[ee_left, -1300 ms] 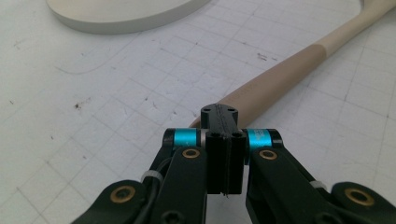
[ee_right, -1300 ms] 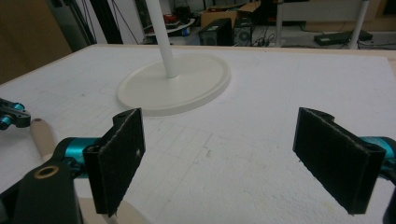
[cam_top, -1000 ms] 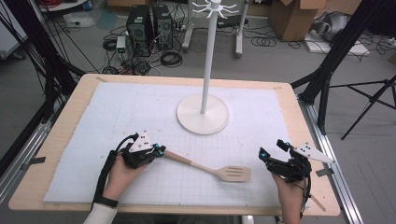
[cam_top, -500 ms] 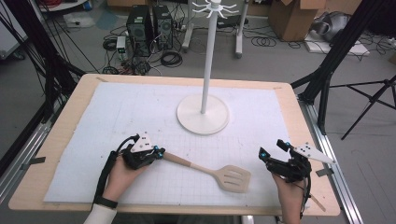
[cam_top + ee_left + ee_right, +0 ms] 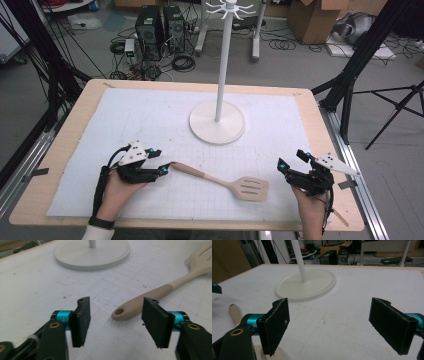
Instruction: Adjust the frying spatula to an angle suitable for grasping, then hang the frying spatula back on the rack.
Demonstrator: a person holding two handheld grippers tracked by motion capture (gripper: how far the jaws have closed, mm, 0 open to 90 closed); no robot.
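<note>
Lying flat on the white gridded mat [image 5: 150, 115], the wooden spatula [image 5: 220, 180] points its handle end at your left gripper [image 5: 161, 169] and its slotted blade toward your right gripper [image 5: 289, 165]. Your left gripper's jaws have just been opening and now stand spread, with nothing pinched between them; in the left gripper view the handle's tip with its hanging hole [image 5: 119, 311] rests on the mat just ahead of the gap, nearer the right-hand jaw and touching neither pad. Your right gripper sits near the table's right edge, well apart from the blade, its jaws spread wide and holding nothing. Beyond the spatula, the white stand [image 5: 218, 122] rises upright from its round base at the middle of the mat, and its hooked top reaches the upper edge of the high view.
</note>
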